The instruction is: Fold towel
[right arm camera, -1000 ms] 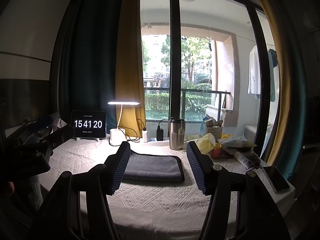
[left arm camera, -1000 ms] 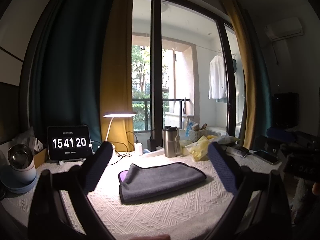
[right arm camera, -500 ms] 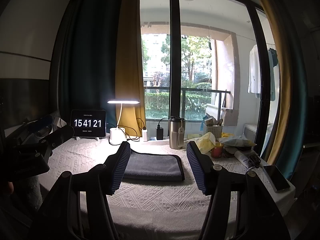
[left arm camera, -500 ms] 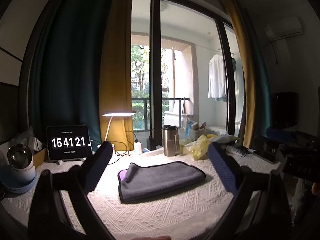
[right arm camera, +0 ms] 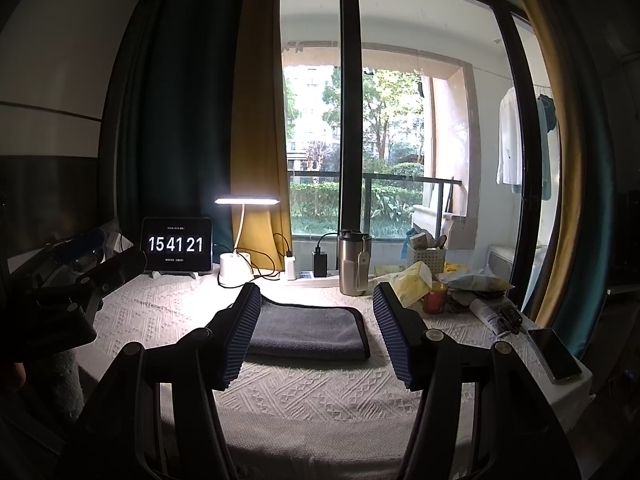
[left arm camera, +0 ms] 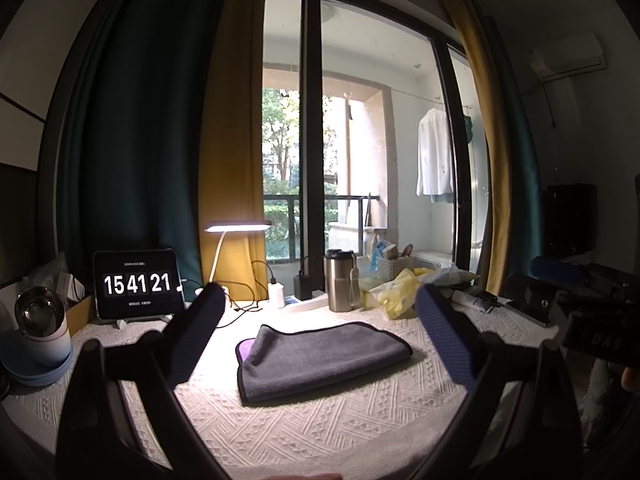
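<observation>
Left wrist: both hand-held grippers (left arm camera: pixel 316 312) (right arm camera: pixel 316 334) gape above folded towel (left arm camera: pixel 320 356).

Tablet clock (left arm camera: pixel 137 284) (right arm camera: pixel 176 244), black screen, propped at the table's back left: large white digits "15 41 21"; small lines of text above and below the digits, too small to read

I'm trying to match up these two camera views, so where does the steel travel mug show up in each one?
Left wrist view: the steel travel mug stands just right of centre, behind the grey towel.
Right wrist view: the mug is at centre, behind the towel's far right corner.
Shared landmark: the clock tablet reading 15 41 21, far left.
</observation>
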The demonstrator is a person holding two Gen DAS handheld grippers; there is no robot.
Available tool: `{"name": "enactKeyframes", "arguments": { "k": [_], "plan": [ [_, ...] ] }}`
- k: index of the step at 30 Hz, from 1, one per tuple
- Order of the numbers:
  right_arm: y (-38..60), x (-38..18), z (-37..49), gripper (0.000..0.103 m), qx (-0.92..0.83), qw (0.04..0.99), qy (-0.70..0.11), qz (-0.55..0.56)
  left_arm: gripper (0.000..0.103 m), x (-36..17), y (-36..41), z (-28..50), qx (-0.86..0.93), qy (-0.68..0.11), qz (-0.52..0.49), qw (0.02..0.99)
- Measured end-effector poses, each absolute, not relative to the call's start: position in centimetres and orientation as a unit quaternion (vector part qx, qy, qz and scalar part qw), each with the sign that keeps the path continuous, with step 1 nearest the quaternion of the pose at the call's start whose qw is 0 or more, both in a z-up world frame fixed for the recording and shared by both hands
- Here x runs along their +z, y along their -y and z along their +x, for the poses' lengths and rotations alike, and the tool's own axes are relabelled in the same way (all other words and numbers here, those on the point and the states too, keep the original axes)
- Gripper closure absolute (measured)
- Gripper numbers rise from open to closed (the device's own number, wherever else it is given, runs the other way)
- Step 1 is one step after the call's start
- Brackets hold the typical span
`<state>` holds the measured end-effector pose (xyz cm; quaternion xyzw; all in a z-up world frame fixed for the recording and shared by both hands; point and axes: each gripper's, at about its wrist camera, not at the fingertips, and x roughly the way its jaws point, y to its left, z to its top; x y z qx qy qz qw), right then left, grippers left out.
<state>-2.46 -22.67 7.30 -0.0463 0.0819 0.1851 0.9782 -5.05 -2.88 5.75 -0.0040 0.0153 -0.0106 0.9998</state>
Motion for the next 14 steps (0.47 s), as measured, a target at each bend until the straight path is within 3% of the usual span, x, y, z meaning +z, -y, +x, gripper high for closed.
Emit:
{"name": "enactKeyframes", "arguments": {
  "k": [14],
  "plan": [
    [22.53, 6.48, -1.74, 0.041, 0.190, 0.976, -0.092, -0.043, 0.006, 5.24, 2.36, -4.52, -0.019, -0.027, -0.012, 0.999]
  ]
}}
